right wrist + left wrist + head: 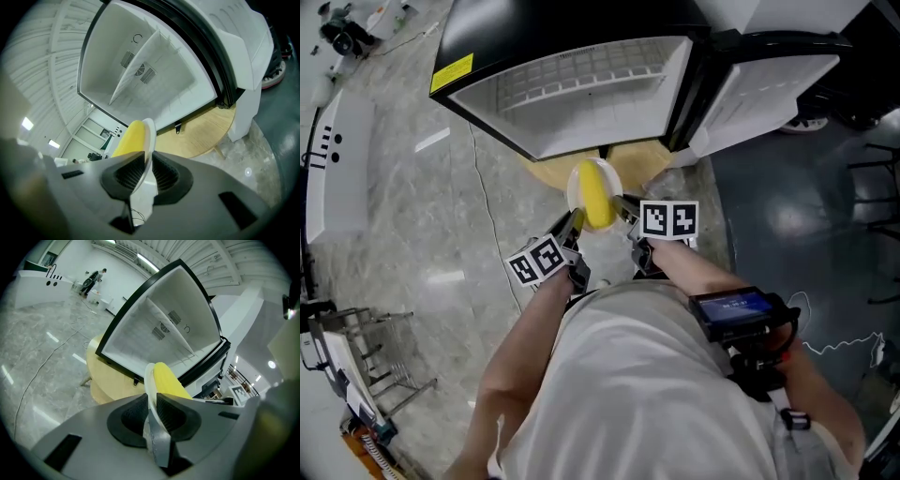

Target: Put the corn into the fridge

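A yellow corn cob (596, 192) lies on a white plate (575, 195) held in the air in front of the open fridge (581, 89). My left gripper (573, 225) is shut on the plate's left rim (149, 380), and the corn (169, 379) shows just past its jaws. My right gripper (628, 211) is shut on the plate's right rim (148, 140), with the corn (130, 138) on the far side of it. The fridge interior (140, 70) is white and empty, with one wire shelf (168, 326).
The fridge stands on a round wooden table (553, 171) and its white door (759, 94) hangs open to the right. The wooden table top (206, 136) lies below the opening. A metal rack (356, 366) stands at the lower left on the grey marble floor.
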A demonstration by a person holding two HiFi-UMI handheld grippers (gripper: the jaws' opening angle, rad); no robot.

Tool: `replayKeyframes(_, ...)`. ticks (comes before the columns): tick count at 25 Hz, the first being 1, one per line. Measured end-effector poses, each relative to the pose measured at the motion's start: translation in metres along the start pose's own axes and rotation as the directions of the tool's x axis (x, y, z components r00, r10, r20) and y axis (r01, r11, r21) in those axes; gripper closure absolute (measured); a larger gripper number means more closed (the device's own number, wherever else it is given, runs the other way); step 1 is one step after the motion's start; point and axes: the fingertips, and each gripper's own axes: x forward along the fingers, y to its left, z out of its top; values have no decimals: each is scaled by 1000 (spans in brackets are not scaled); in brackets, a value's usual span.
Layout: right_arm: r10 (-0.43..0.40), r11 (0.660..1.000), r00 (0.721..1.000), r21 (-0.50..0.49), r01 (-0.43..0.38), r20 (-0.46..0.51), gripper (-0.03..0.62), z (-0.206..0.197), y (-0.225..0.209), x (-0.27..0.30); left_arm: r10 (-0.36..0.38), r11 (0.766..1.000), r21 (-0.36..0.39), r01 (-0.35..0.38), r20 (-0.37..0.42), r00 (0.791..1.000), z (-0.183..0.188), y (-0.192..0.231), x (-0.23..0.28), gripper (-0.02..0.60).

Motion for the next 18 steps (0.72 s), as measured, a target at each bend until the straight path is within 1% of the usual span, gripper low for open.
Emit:
replayKeyframes(4,23,1000,999,-16,-24,-46,543,7,-9,3,35,999,-20,-35,23,999,0,-2,8,516)
replayKeyframes(9,51,997,996,-52,-55,-71,543,28,-15,10,52,998,-33,-50,63,997,9,-4,22,516)
replayKeyframes(12,70,995,993,-65,-77,-94,543,31,-15,15,70,997,-43,-67,84,994,11,-4,22,517)
replayKeyframes(18,88,993,989,-66,-96,-118,543,39,-22,15,92,995,-55,-87,96,991,12,-8,31,515)
